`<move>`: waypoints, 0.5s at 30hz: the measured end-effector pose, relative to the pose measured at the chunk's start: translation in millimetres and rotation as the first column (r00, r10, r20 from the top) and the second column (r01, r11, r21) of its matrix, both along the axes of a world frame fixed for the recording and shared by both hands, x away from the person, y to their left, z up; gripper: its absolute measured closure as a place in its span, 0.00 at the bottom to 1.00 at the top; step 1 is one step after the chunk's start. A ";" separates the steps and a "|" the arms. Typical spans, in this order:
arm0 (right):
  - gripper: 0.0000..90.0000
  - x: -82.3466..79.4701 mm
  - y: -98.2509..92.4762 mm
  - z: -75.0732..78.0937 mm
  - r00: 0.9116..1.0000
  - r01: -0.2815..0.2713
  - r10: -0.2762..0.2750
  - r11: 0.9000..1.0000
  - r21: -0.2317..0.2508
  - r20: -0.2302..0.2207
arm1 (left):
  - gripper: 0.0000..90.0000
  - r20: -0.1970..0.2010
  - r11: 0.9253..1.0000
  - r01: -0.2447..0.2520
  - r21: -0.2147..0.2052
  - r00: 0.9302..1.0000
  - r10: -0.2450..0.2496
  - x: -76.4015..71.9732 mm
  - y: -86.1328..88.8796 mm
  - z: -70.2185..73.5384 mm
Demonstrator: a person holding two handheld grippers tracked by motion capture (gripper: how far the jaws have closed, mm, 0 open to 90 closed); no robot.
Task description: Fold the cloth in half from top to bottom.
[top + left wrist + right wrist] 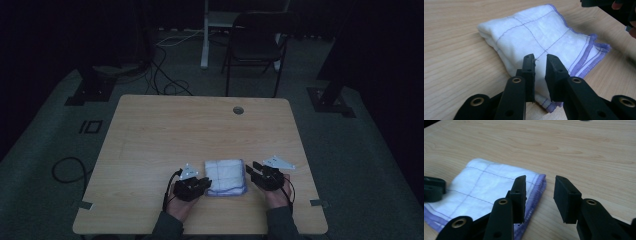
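White cotton, stitched with a thin purple grid and bound in a purple hem, makes up the folded cloth (226, 176) that lies flat near the front edge of the wooden table (165, 125), between the two hands. In the left gripper view the cloth (534, 37) shows as a thick stack of layers with loose hemmed corners fanning out at one side.

Over its near edge the left gripper (540, 62) has its jaws parted by a narrow gap, nothing pinched between them. Off the opposite hem, the right gripper (540, 192) stands with its jaws wider apart, over bare wood just beside the cloth (486, 187).

The likely trouble is a partial grab: with so slim a gap, the left jaws could catch only the top layer, so the fold peels open when lifted. The right jaws, sitting off the hem, may close on nothing or nudge the stack sideways. Uneven pulls from the two sides would skew the neat fold.
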State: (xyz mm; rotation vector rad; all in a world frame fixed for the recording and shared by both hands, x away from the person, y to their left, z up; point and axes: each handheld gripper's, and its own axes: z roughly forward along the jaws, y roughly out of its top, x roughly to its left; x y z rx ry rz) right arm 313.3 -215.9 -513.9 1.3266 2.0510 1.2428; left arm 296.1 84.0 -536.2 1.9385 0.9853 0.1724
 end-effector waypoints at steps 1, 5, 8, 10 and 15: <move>0.69 1.0 -0.9 -0.7 1.000 0.001 -0.001 1.000 -0.005 -0.001 | 0.86 0.007 1.000 -0.006 0.002 1.000 0.005 0.2 1.5 1.3; 0.69 6.2 -4.2 -4.8 1.000 0.003 -0.004 1.000 -0.024 -0.011 | 0.84 0.029 1.000 -0.027 0.015 0.999 0.027 3.6 9.2 6.2; 0.69 10.0 -6.0 -7.1 1.000 0.005 -0.006 0.999 -0.033 -0.017 | 0.82 0.044 0.998 -0.047 0.041 0.998 0.045 9.2 17.8 8.9; 0.69 13.2 -7.7 -9.1 1.000 0.008 -0.009 0.999 -0.037 -0.023 | 0.80 0.050 0.996 -0.060 0.063 0.997 0.057 13.5 23.6 9.5; 0.68 18.5 -10.6 -12.6 0.999 0.011 -0.012 0.999 -0.046 -0.032 | 0.78 0.058 0.989 -0.094 0.118 0.994 0.087 24.3 38.0 7.8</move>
